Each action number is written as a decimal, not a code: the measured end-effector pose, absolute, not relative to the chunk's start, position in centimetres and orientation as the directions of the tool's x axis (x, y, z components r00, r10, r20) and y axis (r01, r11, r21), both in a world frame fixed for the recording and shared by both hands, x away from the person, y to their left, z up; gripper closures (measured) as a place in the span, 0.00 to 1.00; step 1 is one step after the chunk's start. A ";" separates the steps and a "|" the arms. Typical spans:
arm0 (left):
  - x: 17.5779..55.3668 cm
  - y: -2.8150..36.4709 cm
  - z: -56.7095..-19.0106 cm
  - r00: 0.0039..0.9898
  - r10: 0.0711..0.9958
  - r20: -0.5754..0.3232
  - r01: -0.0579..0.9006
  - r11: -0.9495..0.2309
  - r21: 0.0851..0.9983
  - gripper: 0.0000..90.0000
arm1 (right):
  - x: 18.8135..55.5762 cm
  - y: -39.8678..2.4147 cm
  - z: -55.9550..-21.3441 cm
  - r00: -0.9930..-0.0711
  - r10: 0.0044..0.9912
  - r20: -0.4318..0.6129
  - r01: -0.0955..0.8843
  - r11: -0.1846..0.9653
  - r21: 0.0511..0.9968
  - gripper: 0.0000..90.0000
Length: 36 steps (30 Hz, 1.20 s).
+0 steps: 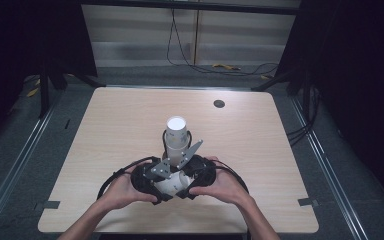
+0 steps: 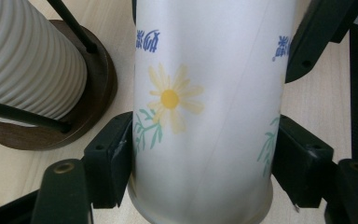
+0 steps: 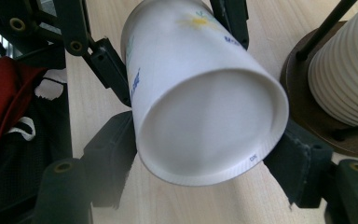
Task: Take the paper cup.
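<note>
Paper cup, white with a yellow daisy and blue lettering, lies tipped on its side above the near middle of the wooden table, pinched between two hand-held grippers. Just behind it stands a stack of ribbed white cups in a dark-wood holder with thin black rods.

The left gripper presses both black jaws against opposite sides of the cup's printed wall, near one end. The right gripper closes on the same cup close to its recessed base, which faces that gripper's camera.

Thin paper like this likely weighs next to nothing and would buckle under a hard squeeze; the stiffer ends, by the base ring or rolled rim, look the safest places to hold. The coated surface may slip.

In the high view, the left hand and right hand cup their tools close together, forearms angling in from the near edge, wrists turned inward toward each other.
</note>
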State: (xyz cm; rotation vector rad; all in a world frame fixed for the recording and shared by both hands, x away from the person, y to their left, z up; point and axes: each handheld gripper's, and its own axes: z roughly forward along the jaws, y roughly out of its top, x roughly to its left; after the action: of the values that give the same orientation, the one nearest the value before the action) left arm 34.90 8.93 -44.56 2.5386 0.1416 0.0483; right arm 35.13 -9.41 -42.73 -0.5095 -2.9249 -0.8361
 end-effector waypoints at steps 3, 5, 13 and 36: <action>34.9 9.0 -44.6 0.994 0.110 0.005 0.088 -0.821 0.564 0.32 | 35.1 -9.3 -42.7 -0.946 0.290 0.146 0.323 0.796 0.512 0.35; 34.8 9.0 -44.6 0.994 0.107 0.006 0.085 -0.820 0.566 0.32 | 35.1 -9.3 -42.7 -0.946 0.289 0.149 0.324 0.797 0.510 0.36; 34.7 9.1 -44.6 0.996 0.086 0.012 0.065 -0.824 0.562 0.32 | 35.0 -9.4 -42.7 -0.946 0.280 0.163 0.324 0.797 0.509 0.39; 35.0 9.9 -44.4 0.994 0.109 -0.004 0.084 -0.746 0.661 0.18 | 35.1 -10.3 -42.0 -0.946 0.267 0.182 0.323 0.765 0.558 0.42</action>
State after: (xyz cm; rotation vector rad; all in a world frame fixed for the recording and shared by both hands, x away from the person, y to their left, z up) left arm 34.99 9.86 -44.43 2.4169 0.1334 0.0448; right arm 35.10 -10.29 -42.03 -0.4799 -2.8644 -0.9309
